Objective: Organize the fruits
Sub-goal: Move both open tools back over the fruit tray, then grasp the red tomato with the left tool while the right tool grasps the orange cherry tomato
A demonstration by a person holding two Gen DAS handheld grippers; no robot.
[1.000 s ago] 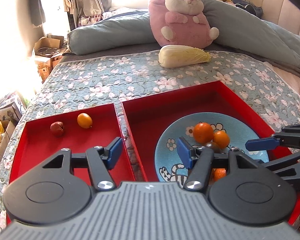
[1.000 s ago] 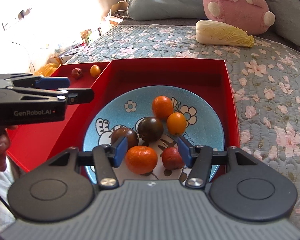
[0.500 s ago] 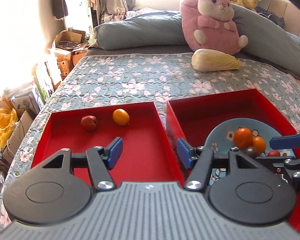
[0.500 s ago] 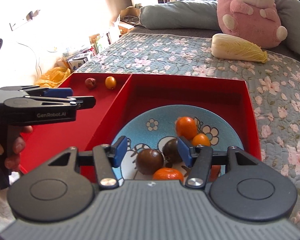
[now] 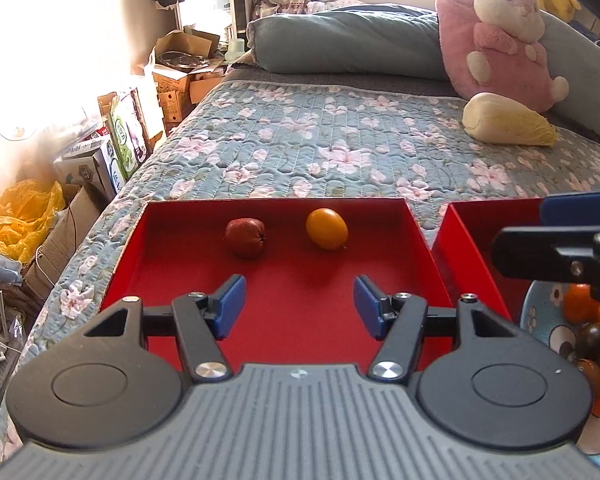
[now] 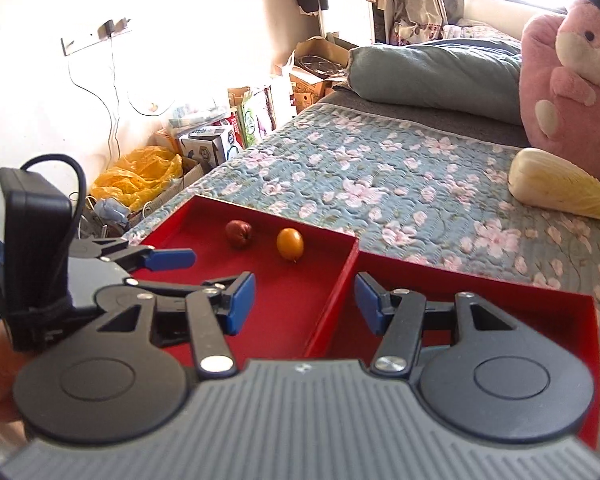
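A dark red fruit (image 5: 245, 237) and an orange fruit (image 5: 326, 228) are seen side by side at the far end of the left red tray (image 5: 300, 320). Above this tray, the left gripper (image 5: 298, 306) is held with fingers parted, empty; just beside it the right gripper (image 6: 305, 302) is likewise parted and empty.

Both trays are bright red inside and out: the left tray (image 5: 132, 240) and the right tray (image 6: 580, 312). In the middle of the frame sit a dark red fruit (image 5: 245, 237) and a yellow-orange one (image 5: 326, 228). Lower right there's a light blue plate (image 5: 536, 312) with white flowers and a cartoon print, holding orange and dark brownish fruits (image 5: 588, 332). The bedspread (image 5: 320, 140) is dusty blue-grey with pink blossoms. Upper right: pink plush bunny (image 5: 500, 36) with a cream face, plus a pale yellow-white cabbage (image 5: 504, 120). The pillow (image 5: 340, 40) is teal-grey. Gripper pads (image 5: 230, 306) are blue on black arms. Yellow plastic bag (image 6: 140, 176) on the left.
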